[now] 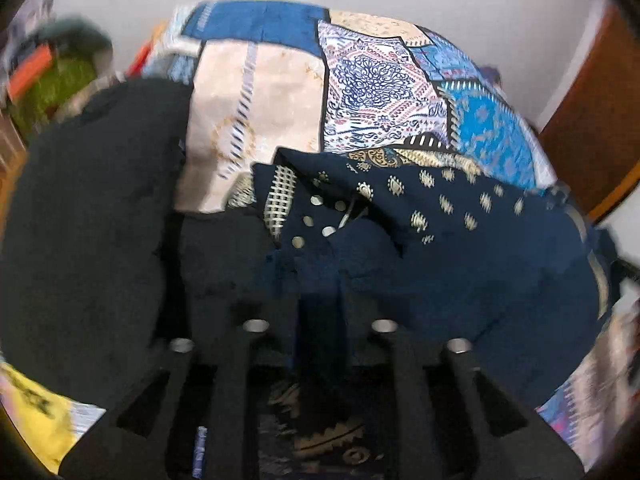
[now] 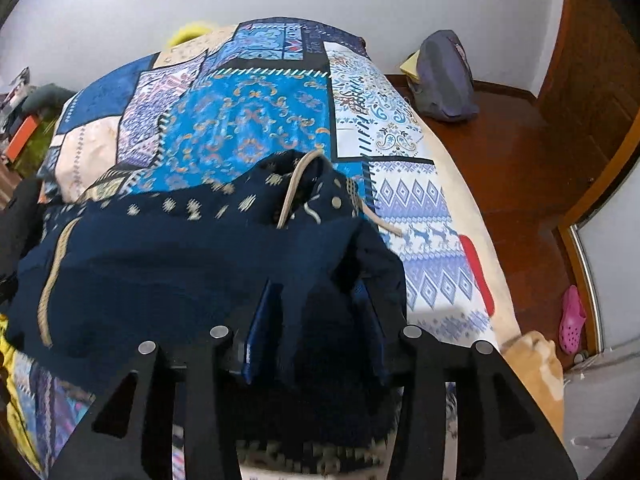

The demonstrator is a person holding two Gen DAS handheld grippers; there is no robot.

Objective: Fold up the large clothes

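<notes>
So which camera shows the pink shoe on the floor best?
The right wrist view: the pink shoe lies in plain sight on the wooden floor beside the bed. The left wrist view doesn't show it at all.

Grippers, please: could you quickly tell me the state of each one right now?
Left gripper: jaws partly open, navy garment between them, not pinched.
Right gripper: jaws partly open, a fold of the same garment between them, not pinched.

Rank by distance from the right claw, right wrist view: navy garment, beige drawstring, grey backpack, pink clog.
1. navy garment: between the right claw fingers.
2. beige drawstring: just ahead, on the garment.
3. pink clog: floor, right.
4. grey backpack: floor, beyond the bed.
</notes>
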